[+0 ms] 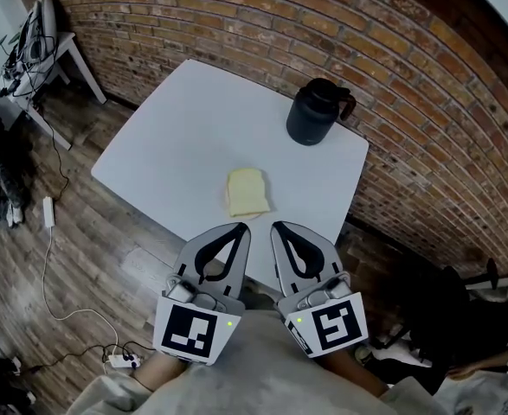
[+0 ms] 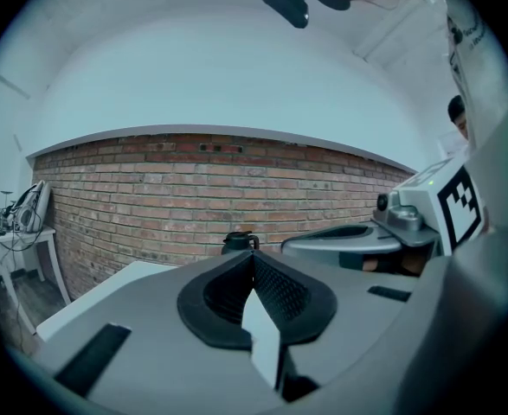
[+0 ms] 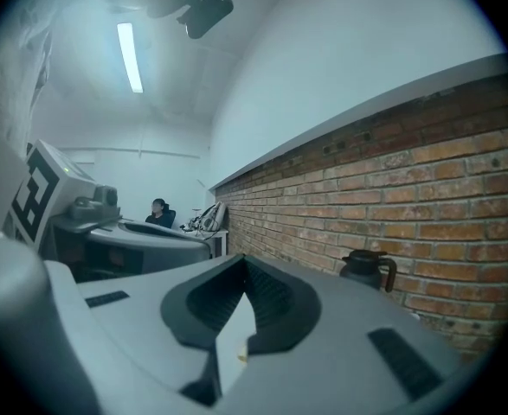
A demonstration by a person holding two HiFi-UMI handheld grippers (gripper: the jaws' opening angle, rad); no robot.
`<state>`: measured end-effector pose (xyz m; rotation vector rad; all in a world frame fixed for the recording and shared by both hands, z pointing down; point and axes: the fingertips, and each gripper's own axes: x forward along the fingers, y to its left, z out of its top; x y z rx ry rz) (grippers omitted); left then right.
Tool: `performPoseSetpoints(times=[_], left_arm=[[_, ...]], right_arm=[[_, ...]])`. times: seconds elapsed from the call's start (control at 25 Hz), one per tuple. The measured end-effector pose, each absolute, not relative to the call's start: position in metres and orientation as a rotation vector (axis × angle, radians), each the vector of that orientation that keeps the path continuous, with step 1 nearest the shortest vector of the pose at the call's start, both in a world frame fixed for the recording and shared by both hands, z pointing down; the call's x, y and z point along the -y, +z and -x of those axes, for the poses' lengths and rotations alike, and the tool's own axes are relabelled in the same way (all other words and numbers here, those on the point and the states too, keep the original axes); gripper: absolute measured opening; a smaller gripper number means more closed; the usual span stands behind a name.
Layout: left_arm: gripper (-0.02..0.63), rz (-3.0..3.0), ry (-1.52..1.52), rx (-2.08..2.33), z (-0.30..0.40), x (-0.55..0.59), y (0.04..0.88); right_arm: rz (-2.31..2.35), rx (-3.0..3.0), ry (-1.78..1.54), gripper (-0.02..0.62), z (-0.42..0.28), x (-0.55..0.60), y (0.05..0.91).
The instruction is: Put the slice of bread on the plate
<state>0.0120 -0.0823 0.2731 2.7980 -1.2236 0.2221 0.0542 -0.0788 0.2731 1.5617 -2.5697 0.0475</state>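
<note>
The slice of bread lies flat on the white surface, on my side of the black jug and a little to its left, well apart from it. I see no plate in any of the 3 views, so the bread rests on bare surface, not where the task wants it.

My left claw and right claw hang side by side, farther from the jug than the bread is, over the surface's near edge. The jaws of both are together at the tips with nothing between them. Each claw's own view shows its 2 jaws meeting in a point, with the jug beyond.

As I judge it, the bread needs picking up, so 1 claw must part its jaws wide before it comes down. The slice looks thin, soft and flat against the surface. I would approach low at the crust edge farthest from the jug, slide 1 jaw under and the other over, and close only until it holds. A hard squeeze would likely crush or tear it. I would lift it level so it does not flop. I would also find the plate before carrying the slice anywhere, and keep every sweep clear of the jug.
</note>
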Motion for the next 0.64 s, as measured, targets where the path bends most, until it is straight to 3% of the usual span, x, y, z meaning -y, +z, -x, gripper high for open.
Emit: performPoseSetpoints(times=[0.64], left_arm=[[0.009,-2.769,0.253,1.213,-0.021,0.084,0.285]], right_arm=[[-1.463,2.578,0.122,0.008,-0.053,0.081,0.296]])
